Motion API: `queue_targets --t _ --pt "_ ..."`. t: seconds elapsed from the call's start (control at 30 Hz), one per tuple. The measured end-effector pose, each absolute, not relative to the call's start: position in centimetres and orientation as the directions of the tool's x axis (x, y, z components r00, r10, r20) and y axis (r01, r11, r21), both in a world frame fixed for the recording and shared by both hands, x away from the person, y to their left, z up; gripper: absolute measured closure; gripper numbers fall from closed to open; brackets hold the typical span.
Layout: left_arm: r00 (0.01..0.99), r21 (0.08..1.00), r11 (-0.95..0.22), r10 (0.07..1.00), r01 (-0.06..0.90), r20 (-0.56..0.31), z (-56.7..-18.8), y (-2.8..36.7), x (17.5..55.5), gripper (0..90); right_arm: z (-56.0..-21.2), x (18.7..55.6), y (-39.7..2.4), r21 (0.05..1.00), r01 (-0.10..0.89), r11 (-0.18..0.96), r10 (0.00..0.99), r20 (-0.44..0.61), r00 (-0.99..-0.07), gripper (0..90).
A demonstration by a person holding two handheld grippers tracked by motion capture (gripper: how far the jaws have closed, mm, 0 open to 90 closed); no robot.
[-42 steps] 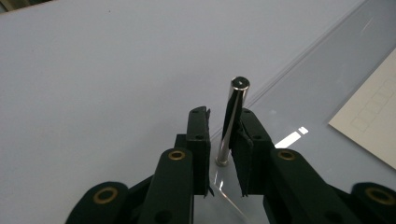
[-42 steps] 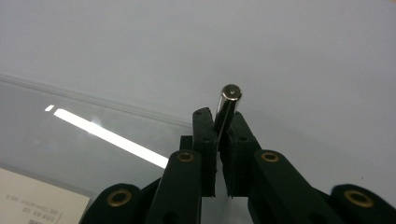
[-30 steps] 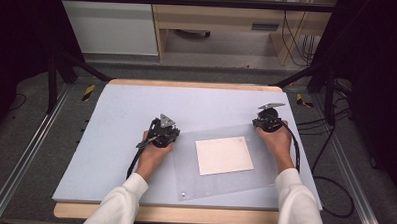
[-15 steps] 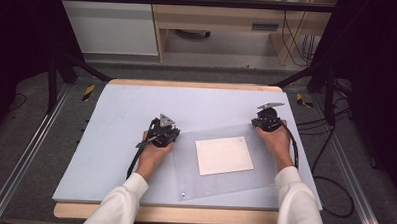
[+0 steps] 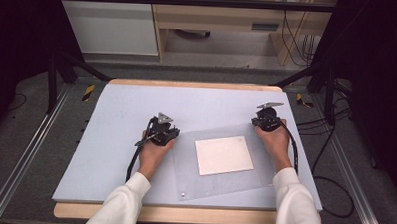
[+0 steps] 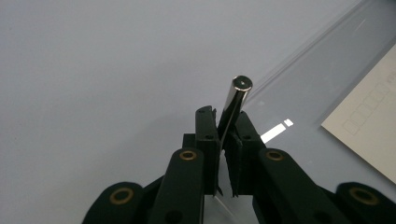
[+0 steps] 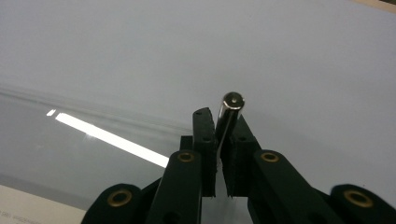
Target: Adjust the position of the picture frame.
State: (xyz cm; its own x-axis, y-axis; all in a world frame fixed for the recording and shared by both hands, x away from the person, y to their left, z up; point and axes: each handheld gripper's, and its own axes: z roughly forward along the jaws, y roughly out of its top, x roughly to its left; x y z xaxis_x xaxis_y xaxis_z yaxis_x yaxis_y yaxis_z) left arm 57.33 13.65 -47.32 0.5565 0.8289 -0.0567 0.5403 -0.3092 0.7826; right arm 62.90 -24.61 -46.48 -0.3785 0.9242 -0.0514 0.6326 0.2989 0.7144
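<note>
While both hand-held grippers are clamped on their little metal pins, the easy thing to botch is the clear sheet [image 5: 219, 163] sliding around. The left hand-held gripper [image 5: 166, 133] sits at the sheet's 10 o'clock corner, jaws pinched on a pin [image 6: 236, 100]. The right hand-held gripper [image 5: 264, 122] at the 1 o'clock corner pinches another pin [image 7: 229, 114]. The paper [image 5: 223, 155] lies near the middle of the sheet, on the counter [image 5: 121, 109]. My guess: each pin pokes out past the jaw tips and looks tilted, so pushing down could twist it loose or skid the slick sheet, paper included.
</note>
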Motion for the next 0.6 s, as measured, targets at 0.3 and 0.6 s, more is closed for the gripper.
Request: queue_targets --t 0.3,0.6 --pt "0.585 0.772 -0.338 0.810 0.539 -0.054 -45.9 13.9 57.3 83.4 -45.1 62.4 -24.6 0.710 0.637 0.300 0.924 -0.051 -0.378 85.4" --pt "0.599 0.758 -0.351 0.798 0.550 -0.065 -45.1 14.7 57.0 83.3 -43.4 62.2 -23.8 0.688 0.645 0.333 0.916 -0.072 -0.395 85.3"
